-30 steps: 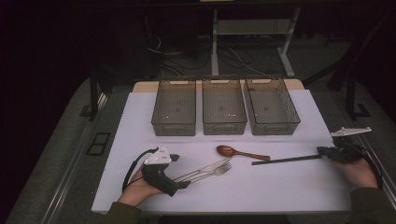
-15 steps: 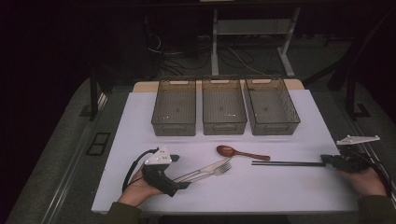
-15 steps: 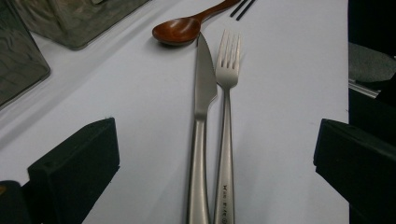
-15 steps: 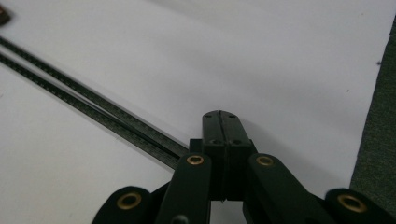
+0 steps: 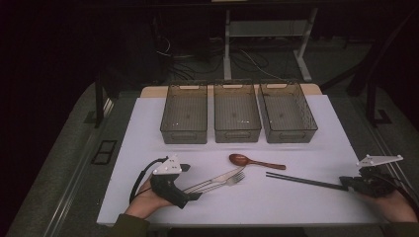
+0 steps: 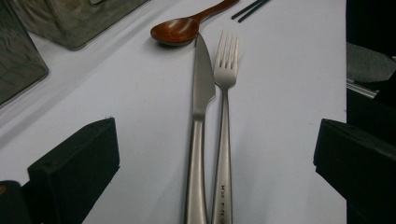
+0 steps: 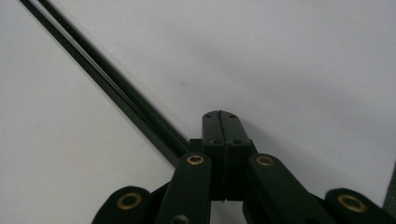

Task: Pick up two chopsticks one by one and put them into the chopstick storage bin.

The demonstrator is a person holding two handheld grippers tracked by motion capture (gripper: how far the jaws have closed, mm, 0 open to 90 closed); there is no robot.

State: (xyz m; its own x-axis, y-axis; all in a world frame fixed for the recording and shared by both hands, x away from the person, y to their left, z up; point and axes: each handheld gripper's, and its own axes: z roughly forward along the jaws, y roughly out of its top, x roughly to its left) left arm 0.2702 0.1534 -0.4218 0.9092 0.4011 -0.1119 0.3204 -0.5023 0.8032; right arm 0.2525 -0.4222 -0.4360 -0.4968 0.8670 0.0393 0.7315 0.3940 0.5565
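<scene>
My left gripper rests open at the front left of the white mat. A steel knife and fork lie side by side between its jaws, untouched by the pads. In the left gripper view the knife and fork point at a brown wooden spoon. That spoon lies mid-mat. My right gripper is shut at the front right. A pair of black chopsticks runs from it toward the spoon. In the right gripper view the chopsticks pass along the left side of the closed jaws, not between them.
Three clear plastic bins stand in a row at the back of the mat: left, middle, right. The mat's right edge lies just beyond my right hand. Table legs and cables sit behind.
My right gripper has moved toward the near edge, and the chopsticks' near end has swung with it while their far tips stayed put. The left gripper has not moved.
</scene>
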